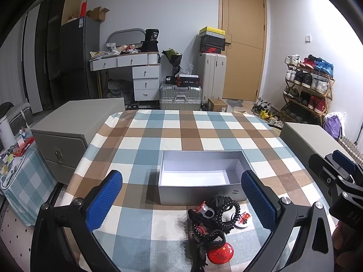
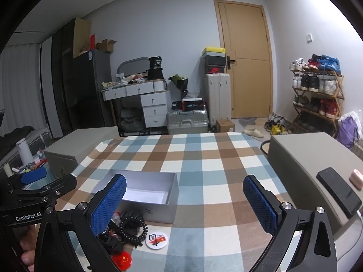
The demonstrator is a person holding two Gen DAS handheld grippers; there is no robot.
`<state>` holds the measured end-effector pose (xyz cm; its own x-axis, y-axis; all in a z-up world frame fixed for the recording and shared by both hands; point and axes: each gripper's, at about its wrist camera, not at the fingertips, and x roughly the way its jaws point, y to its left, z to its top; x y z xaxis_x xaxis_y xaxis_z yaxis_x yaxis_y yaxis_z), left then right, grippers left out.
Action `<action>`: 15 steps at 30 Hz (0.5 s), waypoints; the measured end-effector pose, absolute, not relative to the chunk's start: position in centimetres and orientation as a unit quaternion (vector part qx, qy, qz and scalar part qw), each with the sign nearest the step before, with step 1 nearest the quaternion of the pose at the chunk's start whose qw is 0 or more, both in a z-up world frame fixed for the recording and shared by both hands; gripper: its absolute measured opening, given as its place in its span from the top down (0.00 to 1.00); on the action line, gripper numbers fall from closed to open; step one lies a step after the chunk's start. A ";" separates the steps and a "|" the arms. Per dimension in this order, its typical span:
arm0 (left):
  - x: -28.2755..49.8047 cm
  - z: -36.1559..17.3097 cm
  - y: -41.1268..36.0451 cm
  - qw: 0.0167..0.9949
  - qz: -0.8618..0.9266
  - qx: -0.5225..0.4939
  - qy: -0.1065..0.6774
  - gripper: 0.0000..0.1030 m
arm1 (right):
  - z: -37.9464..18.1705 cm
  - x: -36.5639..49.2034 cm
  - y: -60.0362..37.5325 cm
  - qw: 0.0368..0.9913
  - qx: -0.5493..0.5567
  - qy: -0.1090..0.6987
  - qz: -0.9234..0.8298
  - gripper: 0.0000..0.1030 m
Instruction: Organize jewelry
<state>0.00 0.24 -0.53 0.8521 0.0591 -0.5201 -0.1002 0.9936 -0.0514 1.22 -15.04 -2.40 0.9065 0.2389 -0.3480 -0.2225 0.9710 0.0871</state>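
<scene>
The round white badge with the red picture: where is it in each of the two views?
Left wrist view: the white badge lies low, right of centre, beside the black coil bracelet.
Right wrist view: it lies low, left of centre.
Shared landmark: the open grey box, just behind it.

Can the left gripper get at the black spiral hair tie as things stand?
Probably yes. The left gripper is open, and the black spiral hair tie lies uncovered between its fingers, though tangled among other accessories near the silver open box.

Blue, brown & white checked tablecloth [image 1: 204, 131] is seen. Silver-grey cardboard box [image 1: 199, 195], white inside. Round red "China" badge [image 1: 219, 255], black coiled hair tie [image 1: 228, 213].
</scene>
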 end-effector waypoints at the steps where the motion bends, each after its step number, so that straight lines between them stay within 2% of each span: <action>1: 0.0 -0.6 0.2 0.962 0.042 -0.038 0.268 0.01 | -2.6 1.0 -15.4 0.976 0.023 0.180 0.119 0.00; 15: 0.0 -0.8 0.3 0.961 0.041 -0.039 0.269 0.01 | -2.7 1.0 -15.3 0.976 0.021 0.180 0.119 0.00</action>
